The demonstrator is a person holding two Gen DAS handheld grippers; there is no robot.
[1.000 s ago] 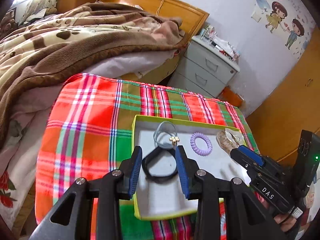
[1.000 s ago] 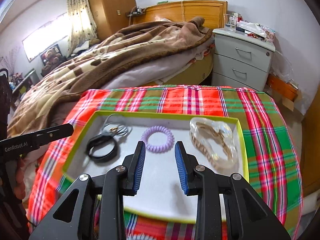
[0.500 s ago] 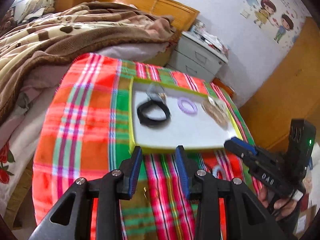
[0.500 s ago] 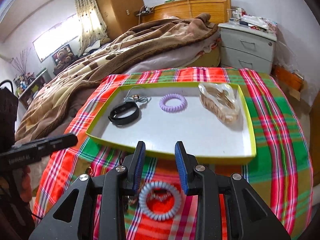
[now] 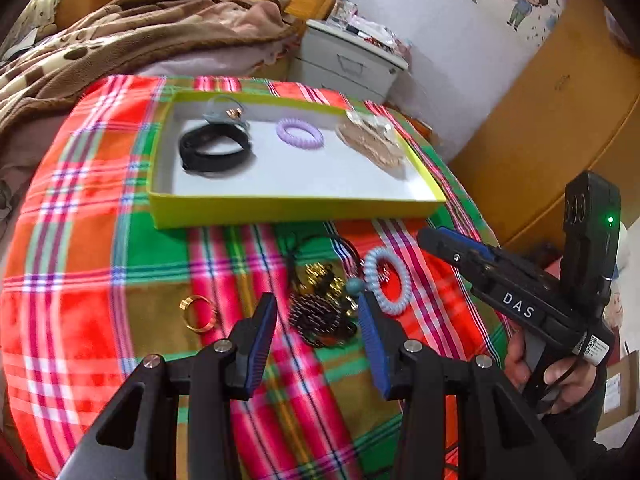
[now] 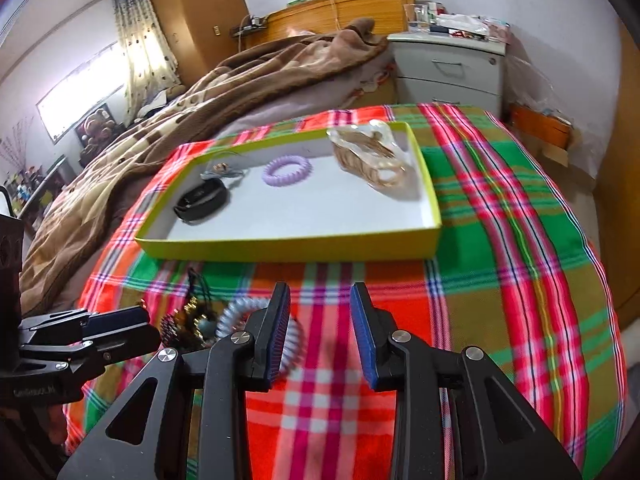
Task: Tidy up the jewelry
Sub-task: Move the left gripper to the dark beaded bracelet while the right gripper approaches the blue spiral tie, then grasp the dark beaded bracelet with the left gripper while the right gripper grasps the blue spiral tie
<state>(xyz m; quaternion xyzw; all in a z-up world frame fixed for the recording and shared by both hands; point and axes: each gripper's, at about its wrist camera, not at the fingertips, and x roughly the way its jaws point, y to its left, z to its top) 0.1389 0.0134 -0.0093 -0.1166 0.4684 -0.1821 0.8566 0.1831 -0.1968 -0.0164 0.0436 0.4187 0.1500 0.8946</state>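
A yellow-rimmed tray (image 5: 296, 210) (image 6: 288, 246) holds a black band (image 5: 214, 148) (image 6: 202, 200), a lilac coil tie (image 5: 300, 134) (image 6: 286, 166), a thin bracelet with a gold clasp (image 5: 228, 114) and a bagged beige piece (image 5: 372, 140) (image 6: 368, 152). In front of it on the plaid cloth lie a gold ring (image 5: 198, 312), a dark beaded pile (image 5: 320, 308) (image 6: 188, 320) and a pale blue coil tie (image 5: 386, 280) (image 6: 256, 320). My left gripper (image 5: 316, 320) is open above the dark pile. My right gripper (image 6: 320, 332) is open and empty, just right of the blue coil.
The table has a red and green plaid cloth (image 6: 500, 240) with rounded edges that drop off. A bed with a brown blanket (image 6: 248, 80) lies behind, a grey nightstand (image 6: 448, 68) at the back right, wooden doors (image 5: 560, 100) to the right.
Both grippers have pulled back from over the tray toward the near side of the table. The loose jewelry in front of the tray has come into view. Both stay open.
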